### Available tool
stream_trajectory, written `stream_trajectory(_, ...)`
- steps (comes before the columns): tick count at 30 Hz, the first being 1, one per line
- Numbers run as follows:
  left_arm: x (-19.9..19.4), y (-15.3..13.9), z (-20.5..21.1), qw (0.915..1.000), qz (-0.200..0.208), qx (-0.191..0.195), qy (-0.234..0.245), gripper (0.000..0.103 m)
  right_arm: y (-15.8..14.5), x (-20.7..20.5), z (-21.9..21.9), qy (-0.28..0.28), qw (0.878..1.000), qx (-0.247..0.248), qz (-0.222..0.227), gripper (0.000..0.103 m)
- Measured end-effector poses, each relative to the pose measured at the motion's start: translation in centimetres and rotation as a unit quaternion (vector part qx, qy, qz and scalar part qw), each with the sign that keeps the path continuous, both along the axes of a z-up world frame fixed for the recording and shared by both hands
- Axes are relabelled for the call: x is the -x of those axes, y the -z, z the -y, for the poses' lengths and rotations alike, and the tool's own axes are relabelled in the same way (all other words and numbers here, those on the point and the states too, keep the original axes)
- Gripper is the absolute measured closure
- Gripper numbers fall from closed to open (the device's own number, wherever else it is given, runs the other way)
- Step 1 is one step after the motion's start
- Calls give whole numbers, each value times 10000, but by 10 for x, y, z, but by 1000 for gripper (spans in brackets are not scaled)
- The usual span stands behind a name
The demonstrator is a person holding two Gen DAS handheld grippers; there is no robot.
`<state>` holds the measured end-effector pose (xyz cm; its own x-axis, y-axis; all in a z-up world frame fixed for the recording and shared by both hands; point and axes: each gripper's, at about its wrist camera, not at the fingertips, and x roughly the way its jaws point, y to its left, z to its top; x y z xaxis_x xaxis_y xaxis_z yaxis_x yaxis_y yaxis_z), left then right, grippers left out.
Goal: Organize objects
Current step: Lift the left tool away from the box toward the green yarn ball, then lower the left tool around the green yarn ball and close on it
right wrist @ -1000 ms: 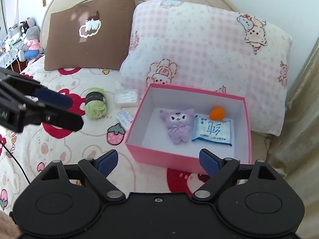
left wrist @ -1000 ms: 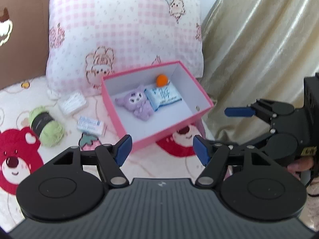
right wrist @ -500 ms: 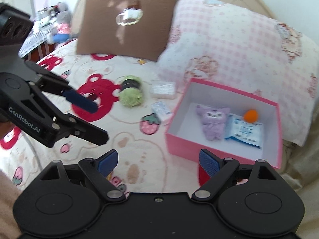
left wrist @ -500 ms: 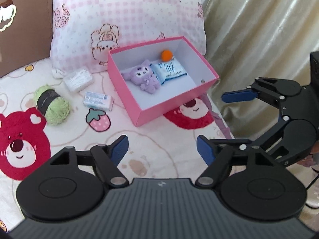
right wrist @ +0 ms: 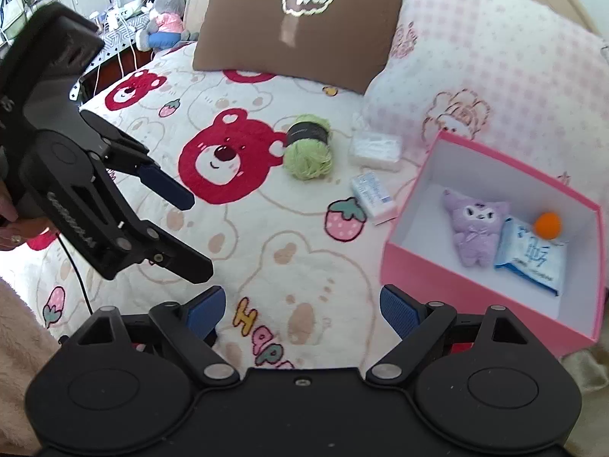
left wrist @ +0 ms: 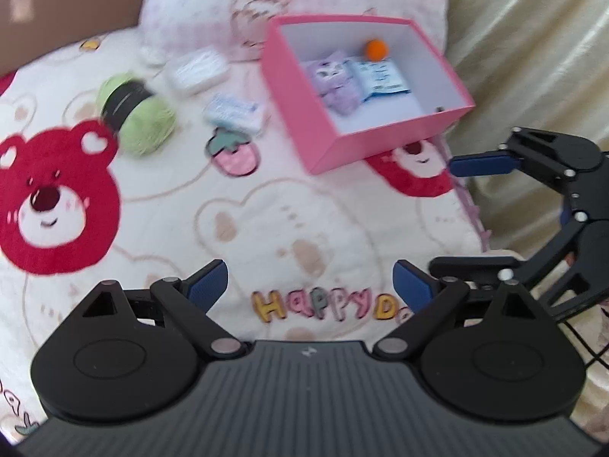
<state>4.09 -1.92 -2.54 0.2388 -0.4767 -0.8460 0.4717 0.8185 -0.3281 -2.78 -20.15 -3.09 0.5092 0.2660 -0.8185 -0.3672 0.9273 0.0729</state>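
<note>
**Holder.** Pink box (right wrist: 491,289), open top, on the bedspread (right wrist: 266,251) at 3 o'clock in the right wrist view, at 1 o'clock in the left. Inside: purple plush (right wrist: 474,224), blue-and-white packet (right wrist: 531,257), orange ball (right wrist: 547,224).

**Still loose, all left of the box.**
- Green yarn (right wrist: 309,148), dark band round it, at 12 o'clock in the right view.
- Clear case (right wrist: 376,149), against the pink pillow (right wrist: 495,57).
- Small tissue pack (right wrist: 373,194), just beside the box's left wall, above a printed strawberry.

**Tools.**
- Left gripper (left wrist: 310,285): jaws have just been opening, now wide apart, nothing between them, only bedspread below.
- Right gripper (right wrist: 300,306): jaws wide, empty, box at its 2 o'clock.

**Step in hand (judged).** Approach to a loose item; three items in, three out. Which one is meant cannot be told. The tissue pack is nearest the box. It lies flat on soft quilt, so I would come down steeply, span its short sides and press lightly into the quilt before closing. The yarn is round and soft: grip across the band, not the loose strands.

**Writing.**
- Bedspread: "HAPPY D…", coloured letters, rest hidden.
- Left gripper's side, seen from the right view: a white brand mark, too blurred to read.
- Packet and tissue pack: blue print, not legible.
</note>
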Motion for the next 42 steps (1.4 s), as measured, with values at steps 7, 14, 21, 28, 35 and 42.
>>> stream_trajectory(7,-13,-3,-19,9990,381,30,-217,9,9,-23,-9,140,9998,-98,51,12)
stream_trajectory(14,-40,-8,-41,9964,664,23,-529,9,12,-47,-31,-36,9986,-480,229,12)
stream_trajectory(21,-72,-2,-66,9922,920,219,-808,9,16,-74,-51,-9,9965,-653,530,12)
stream_trajectory(28,-99,17,-76,9886,1159,259,-927,9,31,-102,-64,36,9947,-840,585,12)
stream_trajectory(35,-120,41,-88,9852,1395,140,-985,9,40,-123,-77,160,9925,-1186,236,13)
stream_trajectory(42,-148,65,-112,9813,1520,185,-1162,9,67,-157,-85,352,9901,-1346,156,13)
